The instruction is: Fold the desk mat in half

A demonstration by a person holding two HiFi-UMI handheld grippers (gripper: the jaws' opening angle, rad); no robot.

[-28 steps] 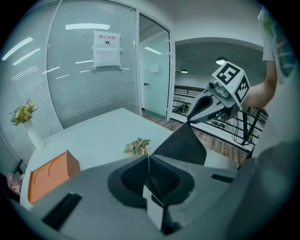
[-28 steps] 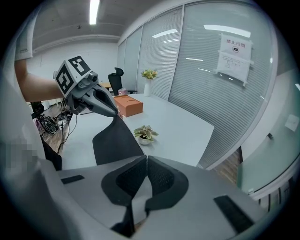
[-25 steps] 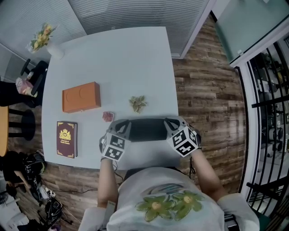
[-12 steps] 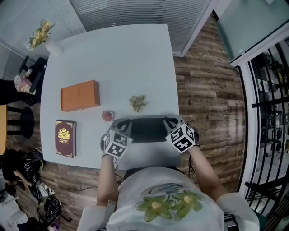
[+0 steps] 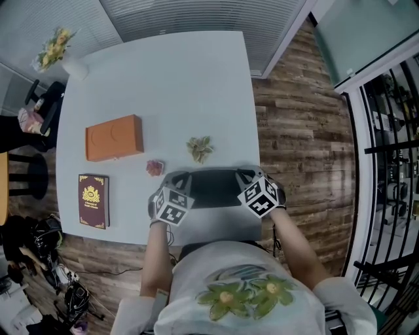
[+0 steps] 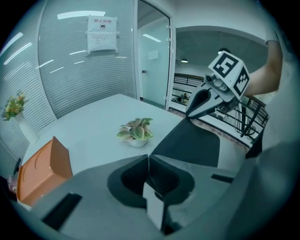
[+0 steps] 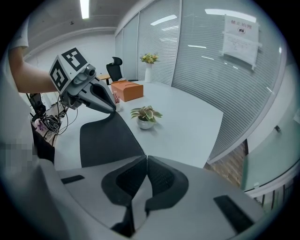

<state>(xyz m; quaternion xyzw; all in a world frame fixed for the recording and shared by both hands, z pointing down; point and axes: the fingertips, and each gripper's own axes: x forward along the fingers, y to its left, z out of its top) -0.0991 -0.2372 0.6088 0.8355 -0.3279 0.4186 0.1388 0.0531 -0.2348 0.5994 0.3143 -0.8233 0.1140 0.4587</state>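
Lower than a second ago, both of them: left gripper and right gripper, sunk closer to the table.

Nearest, a pale shirt with a green flower print, and two bare forearms reaching out over the table's near edge. Then the grippers, side by side and well apart, pointing away and downward, marker cubes uppermost.

Left jaws pressed together on a thin pale corner of the desk mat, seen edge-on in the left gripper view. Right jaws likewise clamped on the opposite corner, a pale sliver pinched between the pads. Between the two, the mat itself: dark face up, spread on the near part of the table, held corners at its far side and curling up slightly to the tips.

Just beyond the mat, a small potted plant and, to its left, a small pink thing, too small to identify. Farther left, a dark red book with a gold emblem by the table's left edge. Beyond that, an orange box.

At the far left corner, a white vase of yellow flowers. Past the table, slatted blinds behind glass. Off to the right, wood floor.
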